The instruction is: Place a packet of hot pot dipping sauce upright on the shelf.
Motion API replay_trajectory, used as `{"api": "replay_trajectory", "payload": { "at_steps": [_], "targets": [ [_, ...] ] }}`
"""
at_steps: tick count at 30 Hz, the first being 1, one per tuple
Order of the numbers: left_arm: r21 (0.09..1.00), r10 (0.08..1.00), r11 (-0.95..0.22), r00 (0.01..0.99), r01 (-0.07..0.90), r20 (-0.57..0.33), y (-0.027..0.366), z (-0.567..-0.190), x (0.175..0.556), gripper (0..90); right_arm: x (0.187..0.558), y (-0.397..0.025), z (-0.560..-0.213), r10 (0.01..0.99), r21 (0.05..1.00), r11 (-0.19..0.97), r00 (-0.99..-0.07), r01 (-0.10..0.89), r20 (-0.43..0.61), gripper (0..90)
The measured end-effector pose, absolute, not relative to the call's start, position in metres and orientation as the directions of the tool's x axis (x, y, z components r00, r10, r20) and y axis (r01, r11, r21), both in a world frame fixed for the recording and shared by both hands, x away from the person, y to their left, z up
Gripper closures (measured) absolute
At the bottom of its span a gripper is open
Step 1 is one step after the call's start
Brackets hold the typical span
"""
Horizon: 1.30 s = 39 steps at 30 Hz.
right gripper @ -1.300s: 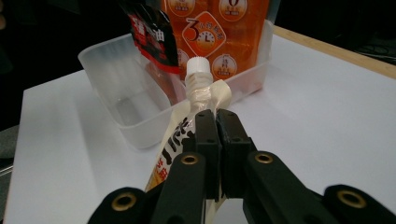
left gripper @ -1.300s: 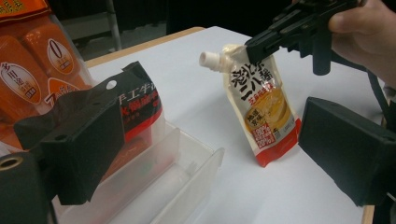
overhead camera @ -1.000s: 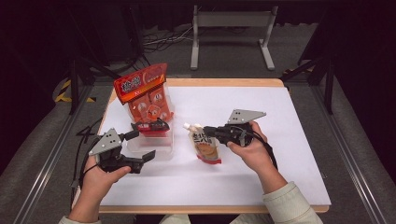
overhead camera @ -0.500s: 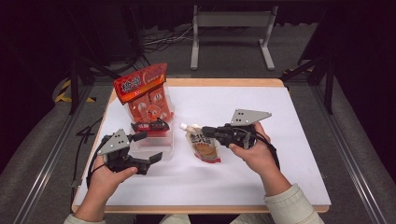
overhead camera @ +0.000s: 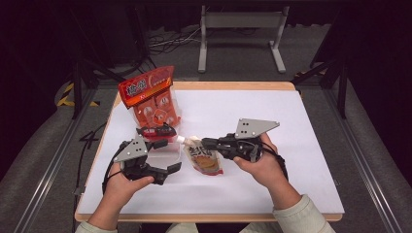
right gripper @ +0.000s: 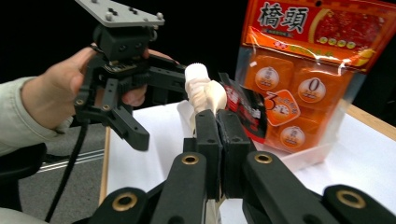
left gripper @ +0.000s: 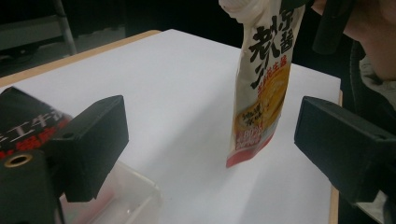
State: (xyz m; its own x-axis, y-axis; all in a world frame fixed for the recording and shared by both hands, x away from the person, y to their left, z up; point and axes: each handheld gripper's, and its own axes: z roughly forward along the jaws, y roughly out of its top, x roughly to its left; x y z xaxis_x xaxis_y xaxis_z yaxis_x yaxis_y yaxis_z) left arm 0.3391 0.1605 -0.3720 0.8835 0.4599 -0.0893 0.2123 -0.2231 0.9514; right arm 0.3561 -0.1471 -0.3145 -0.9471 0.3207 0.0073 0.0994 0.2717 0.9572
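Note:
A cream sauce pouch [overhead camera: 205, 160] with a white screw spout [right gripper: 200, 87] is held upright at mid-table, its red bottom edge at or just above the white table top. My right gripper [overhead camera: 208, 143] reaches in from the right and is shut on the pouch's neck just under the spout [right gripper: 219, 126]. My left gripper [overhead camera: 174, 171] is open to the left of the pouch, jaws pointing at it. In the left gripper view the pouch [left gripper: 261, 84] hangs beyond the gap between the two spread jaws [left gripper: 210, 140], nearer the right one.
A clear plastic tray [overhead camera: 165, 149] left of the pouch holds a tall orange snack bag [overhead camera: 150, 99] and a dark packet [overhead camera: 156, 131]. It sits just beyond my left gripper. The white table top [overhead camera: 291, 121] has a wooden edge.
My left gripper has moved right along the table's front toward the pouch. The right gripper and the pouch have shifted only slightly.

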Motion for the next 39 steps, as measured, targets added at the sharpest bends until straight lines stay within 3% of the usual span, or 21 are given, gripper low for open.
{"api": "replay_trajectory", "payload": {
  "at_steps": [17, 21, 23, 25, 26, 29, 34, 39],
  "targets": [
    [0.959, 0.329, -0.205, 0.936, 0.197, -0.122, 0.133, -0.383, 0.339, 17.9, 0.345, -0.128, -0.32, 0.258, 0.969, 0.242, -0.966, 0.056, -0.008, 88.9],
    [0.96, 0.304, -0.199, 0.943, 0.198, -0.132, 0.131, -0.385, 0.339, 23.1, 0.344, -0.126, -0.322, 0.249, 0.969, 0.24, -0.969, 0.052, -0.01, 88.8],
    [0.96, 0.287, -0.2, 0.949, 0.194, -0.132, 0.131, -0.385, 0.339, 28.4, 0.344, -0.125, -0.322, 0.245, 0.97, 0.236, -0.969, 0.052, -0.008, 88.8],
    [0.96, 0.281, -0.203, 0.951, 0.194, -0.132, 0.132, -0.385, 0.339, 39.1, 0.344, -0.125, -0.323, 0.245, 0.971, 0.235, -0.97, 0.05, -0.009, 88.9],
    [0.957, 0.275, -0.214, 0.952, 0.197, -0.135, 0.132, -0.386, 0.338, 39.1, 0.343, -0.124, -0.323, 0.243, 0.971, 0.233, -0.97, 0.048, -0.01, 88.8],
    [0.953, 0.267, -0.224, 0.954, 0.202, -0.139, 0.133, -0.387, 0.338, 57.0, 0.342, -0.123, -0.322, 0.241, 0.973, 0.229, -0.97, 0.04, -0.017, 88.8],
    [0.951, 0.235, -0.224, 0.958, 0.215, -0.162, 0.138, -0.385, 0.337, 76.0, 0.342, -0.124, -0.322, 0.242, 0.974, 0.222, -0.97, 0.04, -0.016, 88.8],
    [0.946, 0.229, -0.253, 0.962, 0.205, -0.147, 0.138, -0.381, 0.334, 82.3, 0.341, -0.124, -0.322, 0.235, 0.975, 0.218, -0.972, 0.039, -0.014, 88.5]
  ]
}}
